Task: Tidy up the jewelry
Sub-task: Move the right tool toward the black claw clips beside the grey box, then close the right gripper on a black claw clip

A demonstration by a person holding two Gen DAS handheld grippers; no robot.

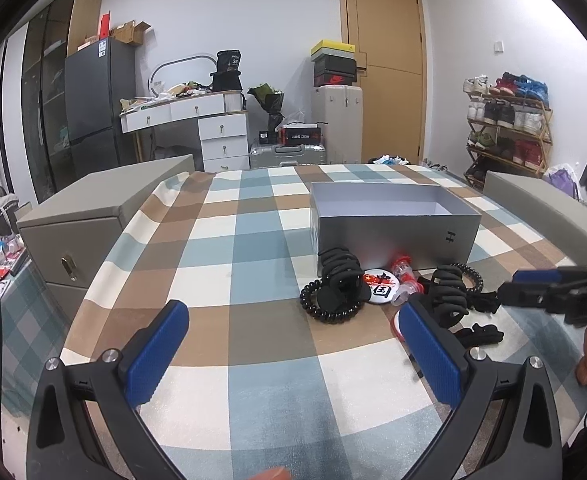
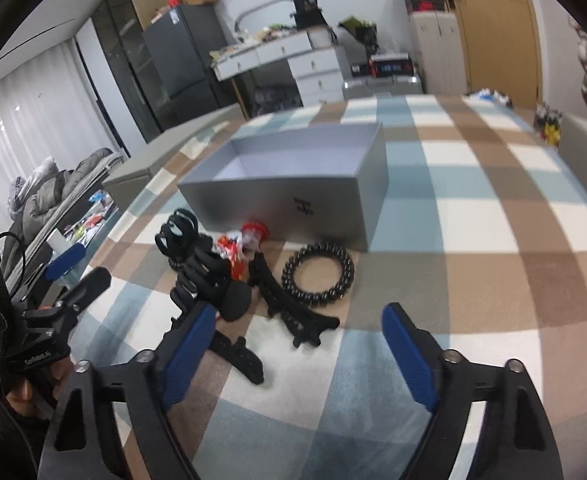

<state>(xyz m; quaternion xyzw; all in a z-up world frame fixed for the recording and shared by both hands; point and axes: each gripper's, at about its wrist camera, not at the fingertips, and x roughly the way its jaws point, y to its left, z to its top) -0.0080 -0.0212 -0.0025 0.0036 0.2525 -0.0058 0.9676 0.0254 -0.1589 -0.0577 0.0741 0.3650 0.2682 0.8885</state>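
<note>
Fingers of both the left gripper and right gripper spread wide, holding nothing; ahead lie black hair claws, long ends pointing toward the open gray box.

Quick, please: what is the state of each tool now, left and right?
Left tool: open, holding nothing, above the checked cloth.
Right tool: open, holding nothing, near the black hair clips.

Right gripper spread wide, empty, well short of grey box; black clips and coil tie just before box.
</note>
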